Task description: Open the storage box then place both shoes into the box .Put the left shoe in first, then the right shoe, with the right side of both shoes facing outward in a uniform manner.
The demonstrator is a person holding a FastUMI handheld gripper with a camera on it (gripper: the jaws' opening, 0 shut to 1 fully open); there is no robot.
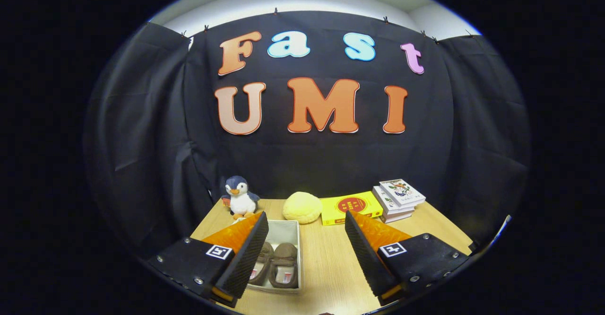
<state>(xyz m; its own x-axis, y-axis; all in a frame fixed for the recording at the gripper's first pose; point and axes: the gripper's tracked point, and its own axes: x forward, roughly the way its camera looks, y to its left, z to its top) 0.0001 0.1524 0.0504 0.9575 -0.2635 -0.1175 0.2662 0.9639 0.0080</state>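
A black-curtained booth backs your pale wooden tabletop [326,263], and the storage box [287,232] sits at about 7 o'clock on it, just inside your left finger, open on top with no lid that I can make out. Two brown shoes [276,263] lie side by side in it, toes pointing away from you. Your tool [306,251] hangs above the tabletop with its fingers spread wide, holding nothing.

The risk from here looks small but real: dropping the left finger could clip the box wall and skew it, or nudge a shoe off its uniform facing. I can't confirm which side faces outward.

Counting outward: one box, two shoes, one yellow cushion [302,207] at 12 o'clock beyond the box, one plush penguin [240,196] at 11, one yellow book [351,207] at 1, and a stack of books [398,199] at 2, three as far as I can tell.
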